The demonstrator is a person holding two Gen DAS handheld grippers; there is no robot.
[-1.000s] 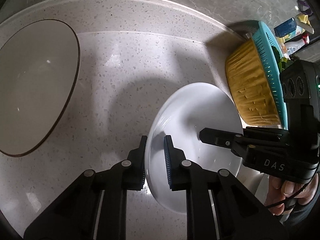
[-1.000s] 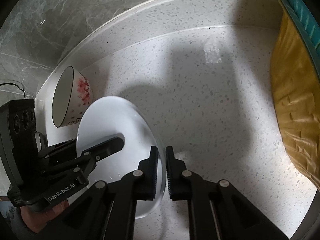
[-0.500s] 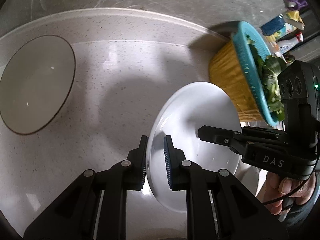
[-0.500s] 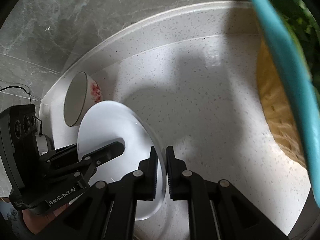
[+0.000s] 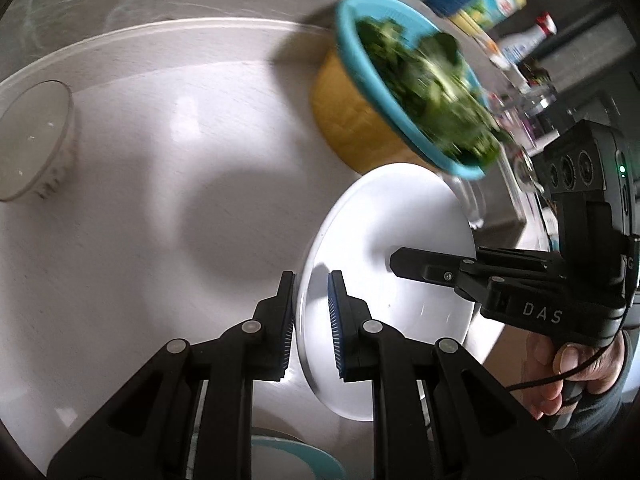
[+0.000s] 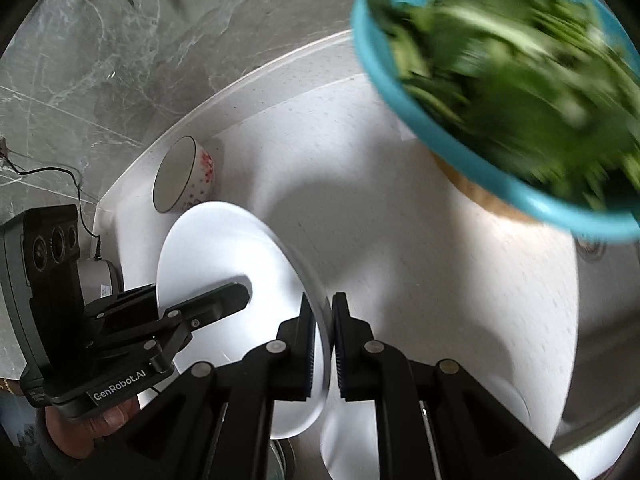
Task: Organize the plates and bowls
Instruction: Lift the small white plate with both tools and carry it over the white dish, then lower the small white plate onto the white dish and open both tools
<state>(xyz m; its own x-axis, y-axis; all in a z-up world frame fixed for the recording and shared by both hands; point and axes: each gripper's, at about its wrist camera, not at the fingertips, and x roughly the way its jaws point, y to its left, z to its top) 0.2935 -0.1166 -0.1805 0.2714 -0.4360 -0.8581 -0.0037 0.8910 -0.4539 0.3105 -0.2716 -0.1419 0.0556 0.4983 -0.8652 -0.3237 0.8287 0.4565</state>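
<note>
Two grippers pinch one white plate (image 5: 392, 248) by opposite rims, holding it above the pale speckled countertop (image 5: 168, 184). Left gripper (image 5: 311, 320) and right gripper (image 6: 323, 344) are each nearly closed on a rim. A floral bowl (image 6: 185, 174) stands by the wall; a teal colander of greens (image 6: 500, 92) sits right.

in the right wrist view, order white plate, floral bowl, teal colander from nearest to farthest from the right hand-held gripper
1. White plate: clamped in the right hand-held gripper.
2. Floral bowl: beyond the plate, upper left, by the wall.
3. Teal colander: upper right; too close to the bowl to call.
</note>
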